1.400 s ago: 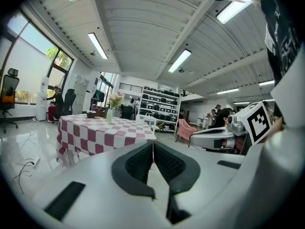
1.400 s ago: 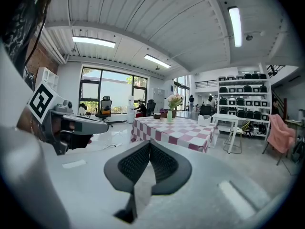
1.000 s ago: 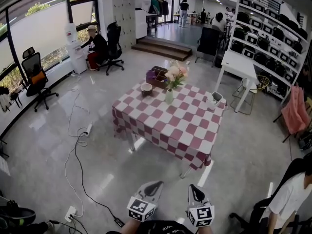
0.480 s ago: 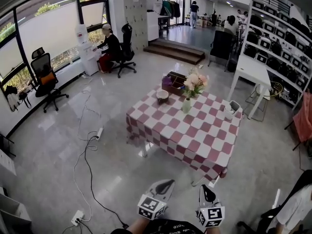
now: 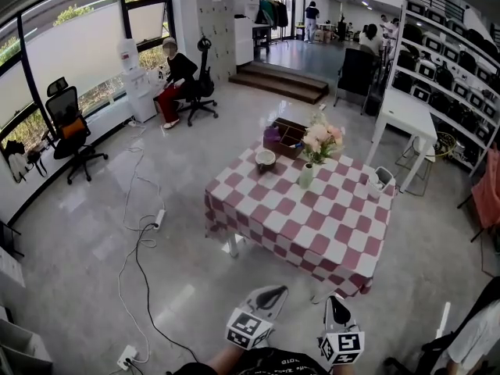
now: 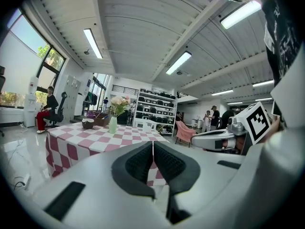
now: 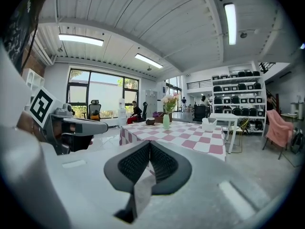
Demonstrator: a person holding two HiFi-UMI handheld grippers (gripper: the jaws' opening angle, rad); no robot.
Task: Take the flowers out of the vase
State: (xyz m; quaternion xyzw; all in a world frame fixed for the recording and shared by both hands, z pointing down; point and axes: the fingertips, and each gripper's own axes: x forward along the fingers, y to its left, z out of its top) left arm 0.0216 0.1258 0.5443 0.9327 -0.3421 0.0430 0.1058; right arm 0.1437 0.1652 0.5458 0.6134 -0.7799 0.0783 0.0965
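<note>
A pale green vase [image 5: 306, 176] with pink and white flowers [image 5: 323, 139] stands upright on the far side of a table with a red-and-white checked cloth [image 5: 312, 225]. Both grippers are at the bottom of the head view, well short of the table. My left gripper [image 5: 273, 291] is shut and empty, and its own view shows the jaws [image 6: 152, 145] touching. My right gripper [image 5: 334, 301] is also shut with nothing in it [image 7: 149, 145]. Ahead of both, the vase [image 6: 113, 124] [image 7: 166, 121] is small and far off.
On the table with the vase are a dark bowl [image 5: 266, 158], a brown box [image 5: 285, 137] and a white container [image 5: 382, 180]. Cables [image 5: 139, 233] and a power strip [image 5: 127, 356] lie on the floor to the left. A white table [image 5: 406, 116] and shelves [image 5: 445, 61] stand on the right; a person sits at back left [image 5: 176, 73].
Both grippers and the head camera have moved forward toward the table, which now sits nearer and further right in the view. The jaws have stayed shut.
</note>
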